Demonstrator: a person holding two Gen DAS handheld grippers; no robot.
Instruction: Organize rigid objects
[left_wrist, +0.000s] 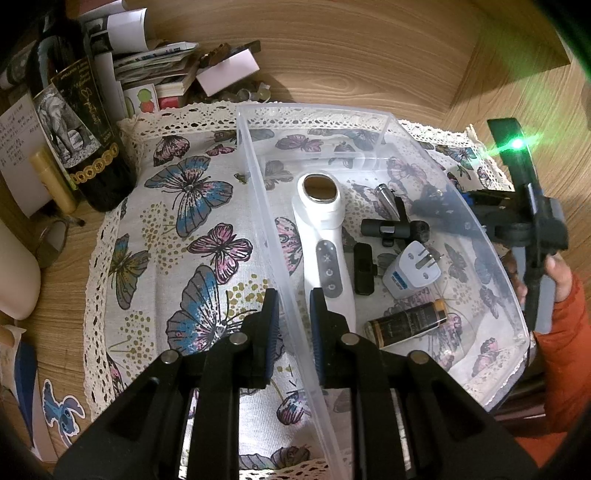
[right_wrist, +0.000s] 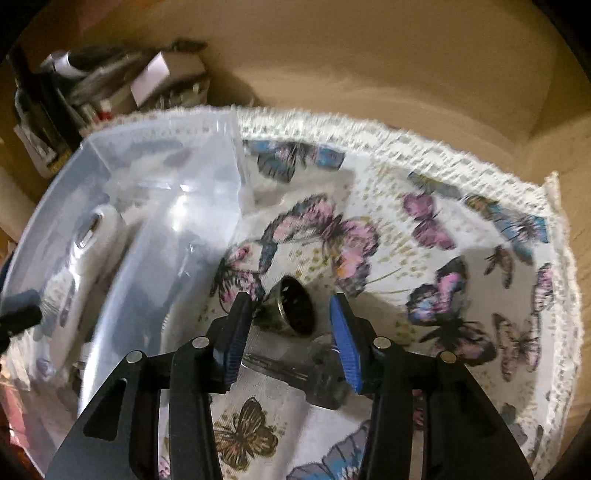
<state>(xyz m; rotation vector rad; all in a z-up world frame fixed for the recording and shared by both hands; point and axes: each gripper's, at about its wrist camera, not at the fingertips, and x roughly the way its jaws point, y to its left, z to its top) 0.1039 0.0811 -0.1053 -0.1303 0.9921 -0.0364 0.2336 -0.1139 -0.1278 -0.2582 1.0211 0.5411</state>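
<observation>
A clear plastic bin (left_wrist: 255, 155) stands on the butterfly cloth (left_wrist: 184, 192). Inside lie a white handheld device (left_wrist: 321, 236), a black clip microphone (left_wrist: 391, 228), a small black block (left_wrist: 362, 268), a white plug adapter (left_wrist: 413, 269) and a dark gold-capped tube (left_wrist: 406, 322). My left gripper (left_wrist: 293, 325) straddles the bin's near-left wall, one finger on each side, jaws a little apart. My right gripper (right_wrist: 291, 328) is open above a round metal strainer-like piece (right_wrist: 293, 306) and a key (right_wrist: 295, 373) on the cloth, right of the bin (right_wrist: 159, 177). That view is blurred.
A dark wine bottle (left_wrist: 77, 122), a gold tube (left_wrist: 51, 177) and a pile of papers and boxes (left_wrist: 155, 62) crowd the back left of the wooden table (left_wrist: 351, 48). The right gripper's body and hand (left_wrist: 535, 229) show beyond the bin's right wall.
</observation>
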